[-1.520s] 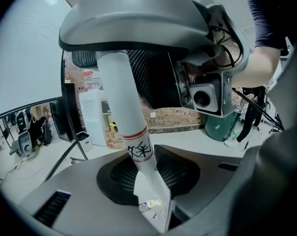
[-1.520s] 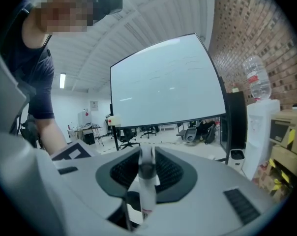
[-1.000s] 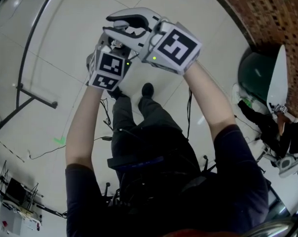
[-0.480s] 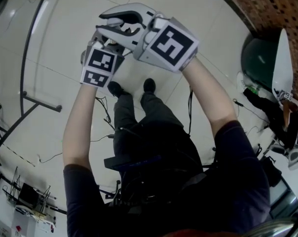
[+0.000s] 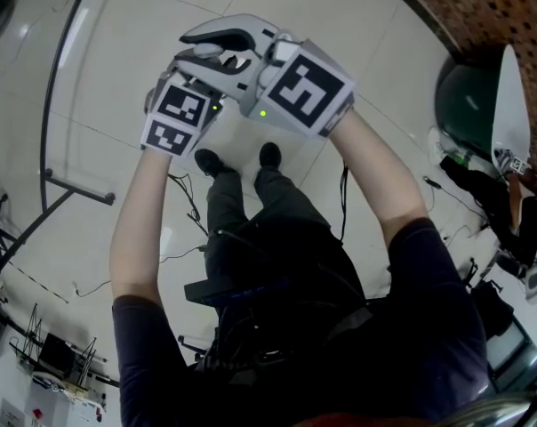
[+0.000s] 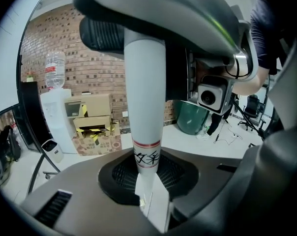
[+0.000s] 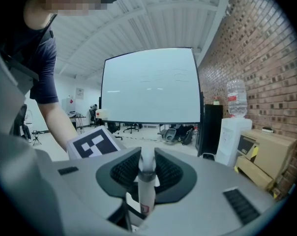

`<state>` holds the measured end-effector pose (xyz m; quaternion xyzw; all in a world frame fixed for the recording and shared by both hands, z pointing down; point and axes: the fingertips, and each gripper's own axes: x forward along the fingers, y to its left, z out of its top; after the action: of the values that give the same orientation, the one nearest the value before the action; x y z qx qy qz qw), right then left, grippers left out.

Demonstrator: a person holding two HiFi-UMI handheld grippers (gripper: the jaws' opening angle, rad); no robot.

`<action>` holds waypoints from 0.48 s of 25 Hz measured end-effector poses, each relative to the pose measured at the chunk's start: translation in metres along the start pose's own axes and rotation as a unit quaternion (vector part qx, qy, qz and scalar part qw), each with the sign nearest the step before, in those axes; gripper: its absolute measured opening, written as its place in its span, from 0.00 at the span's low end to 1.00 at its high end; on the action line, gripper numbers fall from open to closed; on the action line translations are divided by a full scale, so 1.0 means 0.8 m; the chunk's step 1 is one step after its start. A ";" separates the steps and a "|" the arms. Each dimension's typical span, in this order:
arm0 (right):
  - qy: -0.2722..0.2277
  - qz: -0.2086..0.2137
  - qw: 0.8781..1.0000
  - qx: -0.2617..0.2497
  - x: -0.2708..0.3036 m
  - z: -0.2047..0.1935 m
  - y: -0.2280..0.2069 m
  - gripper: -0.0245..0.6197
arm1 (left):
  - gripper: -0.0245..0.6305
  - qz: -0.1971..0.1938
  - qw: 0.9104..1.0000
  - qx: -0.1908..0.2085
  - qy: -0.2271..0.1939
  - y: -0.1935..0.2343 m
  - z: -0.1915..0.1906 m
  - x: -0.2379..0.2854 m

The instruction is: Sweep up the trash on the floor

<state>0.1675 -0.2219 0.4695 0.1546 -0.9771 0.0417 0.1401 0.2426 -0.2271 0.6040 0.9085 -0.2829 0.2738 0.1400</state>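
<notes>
A white broom handle with a red ring and black characters runs up between the jaws of my left gripper. Those jaws have just been closing and the pads press on it. The handle's top end sits between the ribbed pads of my right gripper, which is shut on it. In the head view both grippers are raised close together in front of me, the left gripper tucked under the right gripper. The broom's head and any trash are hidden.
A green bin with a white lid stands at the right by the brick wall. Cardboard boxes and a water dispenser line that wall. A metal frame and cables lie on the tiled floor at the left. My shoes are below.
Both grippers have drifted a little to the left together in the head view, still on the handle. The floor behind them has shifted slightly.
</notes>
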 end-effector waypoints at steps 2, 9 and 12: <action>0.003 0.012 1.000 0.000 -0.004 0.003 0.010 0.19 | 0.15 -0.008 1.000 0.001 0.010 -0.007 0.000 -0.004; -0.006 0.041 0.999 -0.008 -0.018 0.053 0.042 0.19 | 0.15 -0.033 0.999 0.001 0.024 -0.029 0.028 -0.050; -0.023 0.037 0.999 -0.012 -0.030 0.091 0.041 0.19 | 0.15 -0.034 0.999 0.013 0.014 -0.033 0.062 -0.074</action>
<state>0.1604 -0.1927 0.3914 0.1175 -0.9855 0.0314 0.1180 0.2381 -0.2004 0.5275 0.9154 -0.2466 0.2851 0.1409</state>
